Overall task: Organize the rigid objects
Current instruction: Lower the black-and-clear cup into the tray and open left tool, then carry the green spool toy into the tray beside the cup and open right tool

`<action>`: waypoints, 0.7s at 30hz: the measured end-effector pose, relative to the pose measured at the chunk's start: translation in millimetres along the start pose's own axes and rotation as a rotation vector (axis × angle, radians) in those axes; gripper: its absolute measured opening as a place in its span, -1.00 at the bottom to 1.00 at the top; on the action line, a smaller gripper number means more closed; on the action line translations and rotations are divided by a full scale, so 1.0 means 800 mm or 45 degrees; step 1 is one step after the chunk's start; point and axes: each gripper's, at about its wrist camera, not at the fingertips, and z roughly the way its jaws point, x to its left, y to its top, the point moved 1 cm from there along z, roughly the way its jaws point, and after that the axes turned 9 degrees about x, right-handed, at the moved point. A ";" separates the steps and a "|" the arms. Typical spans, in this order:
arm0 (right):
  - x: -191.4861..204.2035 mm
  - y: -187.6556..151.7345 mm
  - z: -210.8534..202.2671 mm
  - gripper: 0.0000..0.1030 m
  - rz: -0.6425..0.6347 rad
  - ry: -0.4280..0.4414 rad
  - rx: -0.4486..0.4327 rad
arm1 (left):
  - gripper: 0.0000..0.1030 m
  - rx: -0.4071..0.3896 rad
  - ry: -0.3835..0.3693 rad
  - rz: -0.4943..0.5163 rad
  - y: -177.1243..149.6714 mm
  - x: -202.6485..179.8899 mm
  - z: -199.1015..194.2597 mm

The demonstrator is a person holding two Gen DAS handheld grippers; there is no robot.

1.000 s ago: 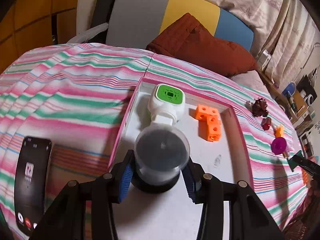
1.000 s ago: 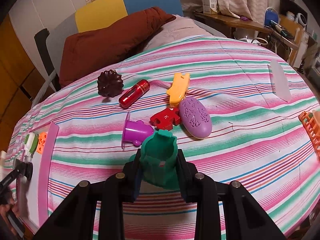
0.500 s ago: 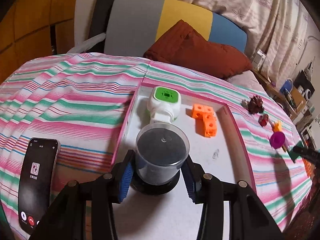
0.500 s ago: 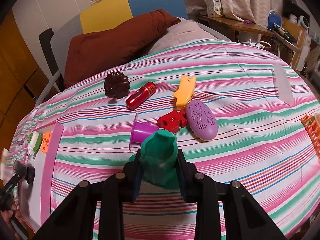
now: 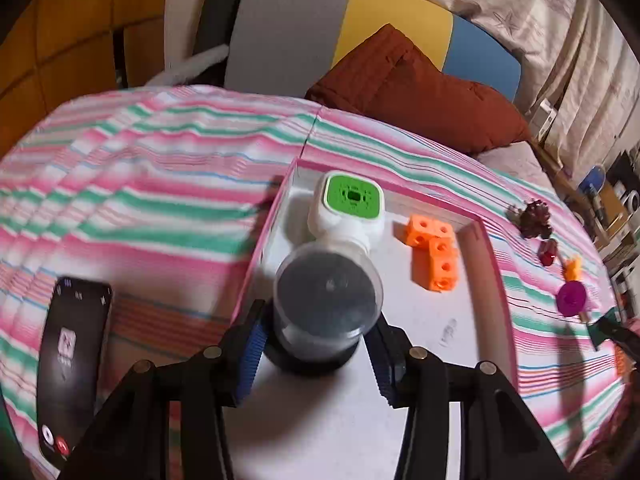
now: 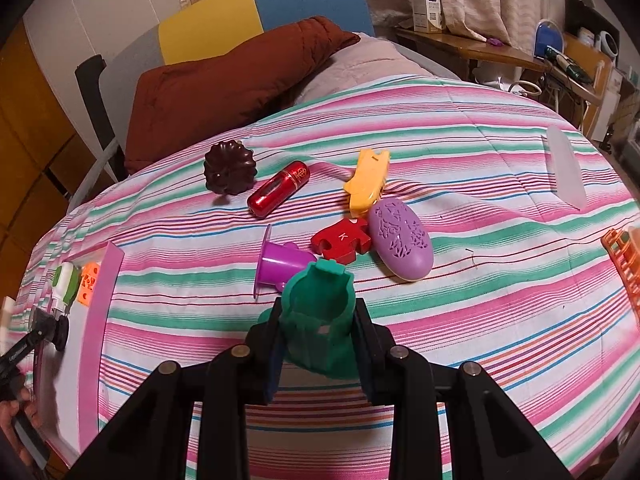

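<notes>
Left tool (image 5: 318, 344): the blue ribbed pads sit either side of a clear plastic cylindrical jar with a black base (image 5: 326, 304). The jar stands on the white floor of the pink-rimmed tray (image 5: 490, 268). A sliver of gap seems to show at the pads, so the jaws look parted just wider than the jar; whether they grip or have let go, I cannot tell.

Also in the tray: a white gadget with a green square face (image 5: 349, 210), touching the jar's far side, and an orange L of linked plastic cubes (image 5: 434, 250) to its right. Rigid pieces are being collected here, packed toward the far end, probably to leave the near floor free.

Right tool (image 6: 320, 336): jaws clamped on a green moulded plastic piece with a hollow top (image 6: 320, 312), held above the striped bedspread (image 6: 480, 320), likely bound for the tray at far left.

Loose on the bedspread beyond:
- purple plastic cup on its side (image 6: 280, 266)
- red jigsaw-shaped block marked K (image 6: 342, 238)
- lilac perforated oval case (image 6: 400, 236)
- yellow plastic clip (image 6: 368, 182)
- red metallic cylinder (image 6: 278, 194)
- dark brown fluted mould (image 6: 230, 168)

A black phone (image 5: 74, 364) lies left of the tray.
</notes>
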 end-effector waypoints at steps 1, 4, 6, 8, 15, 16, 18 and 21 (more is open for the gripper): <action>0.001 0.000 0.000 -0.40 0.000 0.001 0.000 | -0.07 -0.001 -0.015 -0.013 -0.004 0.002 -0.004; 0.003 -0.001 -0.002 -0.40 -0.006 0.006 -0.008 | -0.07 -0.039 -0.031 -0.024 -0.018 0.006 -0.018; 0.006 -0.002 -0.006 -0.40 -0.013 0.023 -0.030 | -0.07 -0.076 -0.038 -0.007 -0.029 0.006 -0.030; 0.010 -0.002 -0.010 -0.40 -0.024 0.037 -0.051 | -0.07 -0.116 -0.050 0.020 -0.042 0.006 -0.043; 0.050 -0.010 -0.027 -0.40 -0.014 0.232 -0.095 | -0.07 -0.203 -0.081 0.099 -0.082 0.002 -0.080; 0.060 -0.011 -0.029 -0.40 -0.028 0.249 -0.095 | -0.07 -0.211 -0.091 0.109 -0.087 0.001 -0.084; 0.090 -0.013 -0.034 -0.40 -0.090 0.274 -0.101 | -0.07 -0.220 -0.103 0.133 -0.094 -0.002 -0.090; 0.137 -0.015 -0.041 -0.40 -0.175 0.334 -0.107 | -0.07 -0.236 -0.106 0.158 -0.103 -0.006 -0.096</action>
